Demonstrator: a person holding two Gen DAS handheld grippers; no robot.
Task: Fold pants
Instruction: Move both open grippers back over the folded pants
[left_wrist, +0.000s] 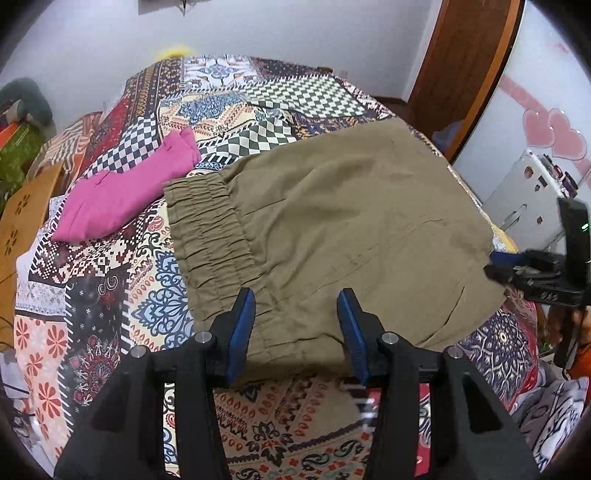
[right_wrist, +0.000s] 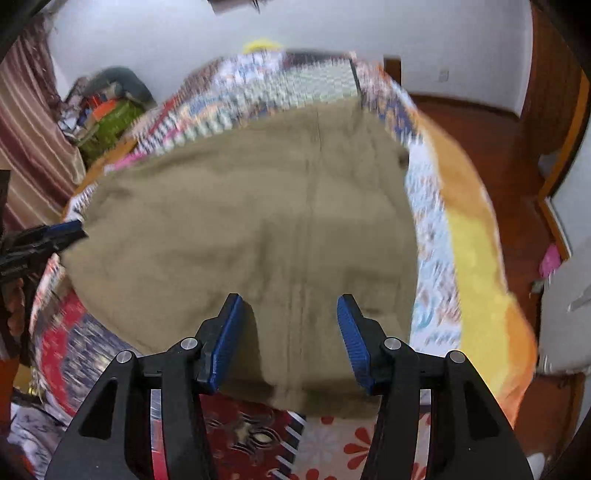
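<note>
- On my far left, in the left wrist view, a wooden panel (left_wrist: 26, 218) with flower-shaped cut-outs stands at the bed's edge.
- Just right of it a folded magenta garment (left_wrist: 125, 192) lies on the patchwork bedspread (left_wrist: 110, 295), near the pants but apart from them.
- The olive pants (left_wrist: 332, 221) lie folded flat on the bedspread, the gathered elastic waistband (left_wrist: 210, 236) along their left edge and the rest spreading toward the right side of the bed.
- My left gripper (left_wrist: 295, 299) hangs over the near edge of the pants with its blue pads roughly half apart. I see cloth in the gap below, but neither pad presses on it, so it has hold of nothing.
- At the right edge of that view my right gripper (left_wrist: 506, 267) shows side-on at the pants' right border; from there I cannot judge its gap.
- Behind it a wooden door frame (left_wrist: 476, 74) stands against a pale wall with pink heart shapes (left_wrist: 554, 129).
- In the right wrist view, which is blurred, the left gripper's tip (right_wrist: 66, 230) pokes in beside the pants' (right_wrist: 240, 229) left edge.
- My right gripper (right_wrist: 290, 306) hovers above the near hem, pads about half apart and empty.
- Right of the pants the bedspread's orange and yellow border (right_wrist: 476, 236) drops toward a wooden floor (right_wrist: 517, 155).
</note>
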